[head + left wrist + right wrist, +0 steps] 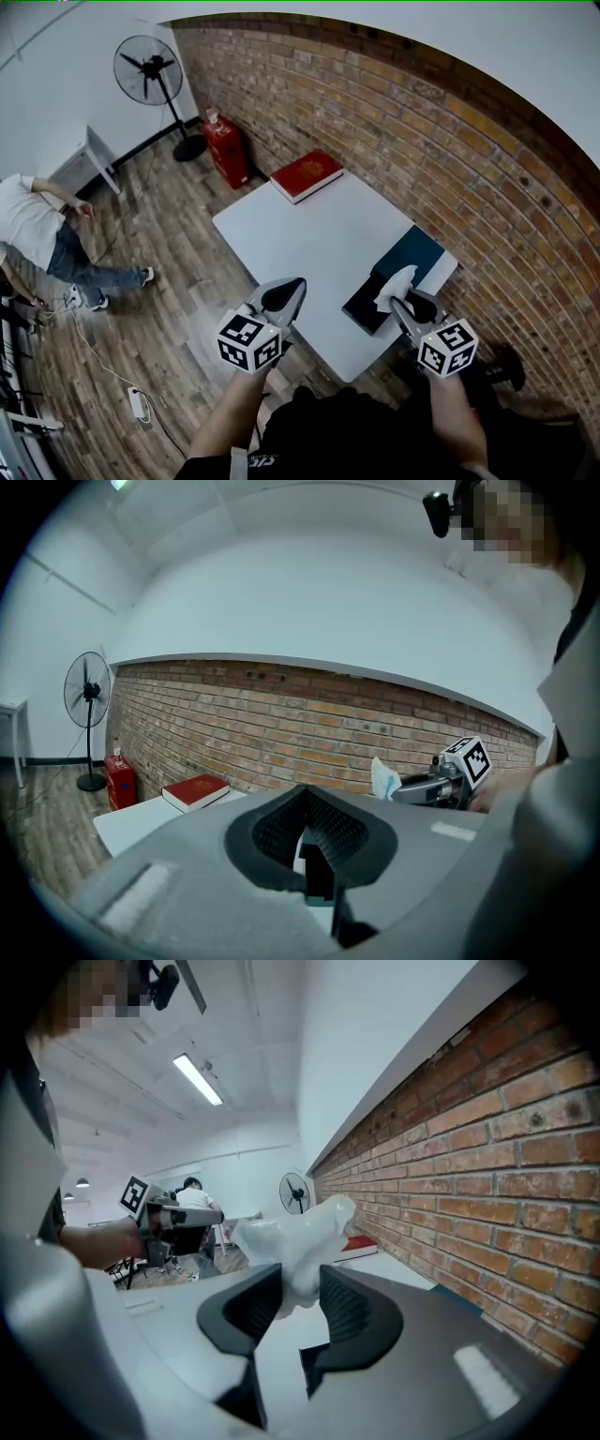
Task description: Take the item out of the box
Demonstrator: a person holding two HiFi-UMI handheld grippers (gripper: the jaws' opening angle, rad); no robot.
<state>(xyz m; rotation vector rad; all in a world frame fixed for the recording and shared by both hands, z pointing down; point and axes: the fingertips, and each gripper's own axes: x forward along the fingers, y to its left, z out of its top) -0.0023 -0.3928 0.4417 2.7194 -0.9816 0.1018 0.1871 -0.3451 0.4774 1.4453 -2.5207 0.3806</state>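
Observation:
A dark box [364, 306] lies at the right edge of the white table [319, 234], with a teal part [418, 251] behind it. Just above the box my right gripper [401, 302] is shut on a crumpled white item [395, 285]. In the right gripper view the item [298, 1234] sticks up from between the pads of that gripper [300, 1288]. My left gripper [286, 292] hovers over the table's front left edge, jaws together with nothing in them. The left gripper view shows its own jaws [305, 808] and, to the right, the held item [382, 778].
A red book-like box [307, 174] lies on the table's far corner. A brick wall [450, 141] runs along the table's right side. On the floor to the left are a standing fan [147, 70], a red canister [225, 150], a crouching person [37, 234] and a power strip [138, 403].

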